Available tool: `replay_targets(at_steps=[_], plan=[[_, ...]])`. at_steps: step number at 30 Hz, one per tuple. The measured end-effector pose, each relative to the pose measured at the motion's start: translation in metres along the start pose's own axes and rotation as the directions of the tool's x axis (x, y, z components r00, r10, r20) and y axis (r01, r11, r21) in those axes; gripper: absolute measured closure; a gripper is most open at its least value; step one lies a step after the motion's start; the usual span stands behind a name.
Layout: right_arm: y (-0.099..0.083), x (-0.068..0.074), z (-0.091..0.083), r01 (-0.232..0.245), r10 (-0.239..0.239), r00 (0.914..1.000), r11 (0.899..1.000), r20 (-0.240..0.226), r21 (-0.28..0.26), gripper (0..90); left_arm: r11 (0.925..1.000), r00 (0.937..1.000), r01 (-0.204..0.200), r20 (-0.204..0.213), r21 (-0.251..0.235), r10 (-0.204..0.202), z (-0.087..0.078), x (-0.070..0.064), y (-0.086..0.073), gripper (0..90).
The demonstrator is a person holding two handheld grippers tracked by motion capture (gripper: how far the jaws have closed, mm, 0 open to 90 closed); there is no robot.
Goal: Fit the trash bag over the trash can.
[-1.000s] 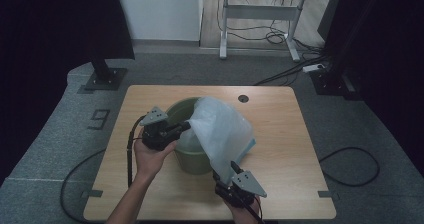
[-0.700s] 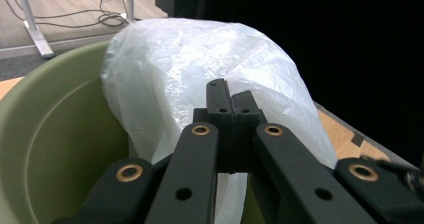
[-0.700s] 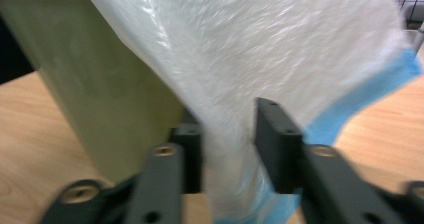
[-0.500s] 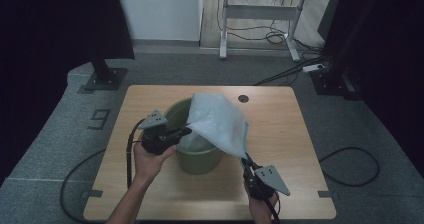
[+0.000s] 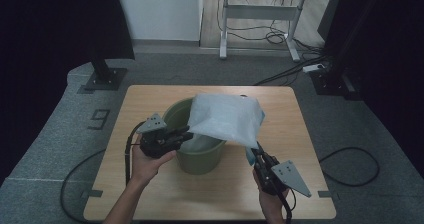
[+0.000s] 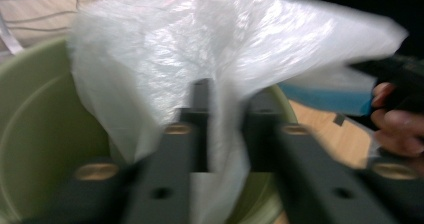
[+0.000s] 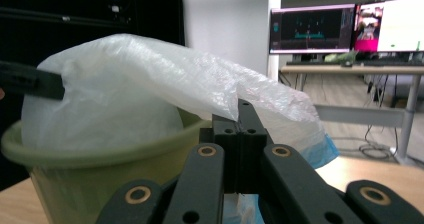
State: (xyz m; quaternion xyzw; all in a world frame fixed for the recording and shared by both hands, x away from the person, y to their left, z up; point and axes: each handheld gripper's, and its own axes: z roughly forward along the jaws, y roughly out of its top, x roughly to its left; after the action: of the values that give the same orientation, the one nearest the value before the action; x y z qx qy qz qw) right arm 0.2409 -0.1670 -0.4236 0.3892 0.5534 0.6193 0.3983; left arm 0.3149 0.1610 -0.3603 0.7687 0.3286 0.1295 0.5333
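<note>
Digit 9 (image 5: pixel 100 118) marks floor; claws stretch unlabelled bag (image 5: pixel 226 118) over bucket (image 5: pixel 200 156).

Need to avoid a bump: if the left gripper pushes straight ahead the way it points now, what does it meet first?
Likely the plastic bag it already pinches: the left gripper points across the green bucket, with bag film directly ahead. Beyond that, depth is unclear.

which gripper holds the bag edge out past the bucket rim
The right gripper: it grips the plastic bag outside the bucket. The left gripper holds its edge over the rim.
</note>
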Motion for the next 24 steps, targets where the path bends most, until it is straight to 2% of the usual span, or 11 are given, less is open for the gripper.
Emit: replay_targets(at_steps=[2,4,5,10,13,16,17,20,21,24], plan=[[0.004,-0.001,0.0,0.01,-0.01,0.9999,1.0,0.007,-0.007,88.8,1.0,0.9993,-0.003,0.038,-0.003,0.003,-0.004,0.0,0.001,50.1],[0.006,-0.002,0.0,0.028,-0.028,0.9994,1.0,0.021,-0.011,88.8,0.9999,0.9995,-0.01,0.029,-0.01,0.01,-0.008,-0.002,0.002,44.2],[0.008,-0.003,0.0,0.058,-0.058,0.9978,0.998,0.034,-0.02,88.8,0.9999,0.9994,-0.007,0.033,-0.011,0.007,-0.011,-0.002,0.004,40.6],[0.012,0.0,-0.001,0.101,-0.1,0.9944,0.994,0.035,-0.037,88.8,0.9996,0.9998,-0.01,0.018,-0.027,0.011,-0.016,-0.003,0.011,37.5],[0.014,0.006,0.0,0.136,-0.135,0.9907,0.99,0.018,-0.031,88.8,0.9992,0.9996,-0.02,0.021,-0.035,0.021,-0.018,-0.005,0.019,37.3],[0.015,0.01,0.0,0.148,-0.147,0.989,0.989,0.016,-0.031,88.8,0.999,0.9992,-0.034,0.02,-0.029,0.035,-0.018,-0.01,0.028,37.0],[0.016,0.015,-0.001,0.176,-0.176,0.9842,0.984,0.02,-0.035,88.8,0.9987,0.9989,-0.044,0.018,-0.024,0.045,-0.018,-0.012,0.032,35.5],[0.017,0.02,-0.001,0.189,-0.189,0.9819,0.981,0.006,-0.034,88.7,0.9979,0.9977,-0.064,0.022,-0.011,0.065,-0.016,-0.018,0.037,33.8],[0.017,0.024,-0.001,0.205,-0.205,0.9788,0.978,-0.005,-0.035,88.8,0.9975,0.997,-0.071,0.029,0.001,0.071,-0.014,-0.02,0.039,32.6],[0.018,0.026,0.0,0.2,-0.2,0.9796,0.979,-0.02,-0.03,88.8,0.9973,0.9967,-0.073,0.038,0.014,0.072,-0.012,-0.022,0.041,31.7]])
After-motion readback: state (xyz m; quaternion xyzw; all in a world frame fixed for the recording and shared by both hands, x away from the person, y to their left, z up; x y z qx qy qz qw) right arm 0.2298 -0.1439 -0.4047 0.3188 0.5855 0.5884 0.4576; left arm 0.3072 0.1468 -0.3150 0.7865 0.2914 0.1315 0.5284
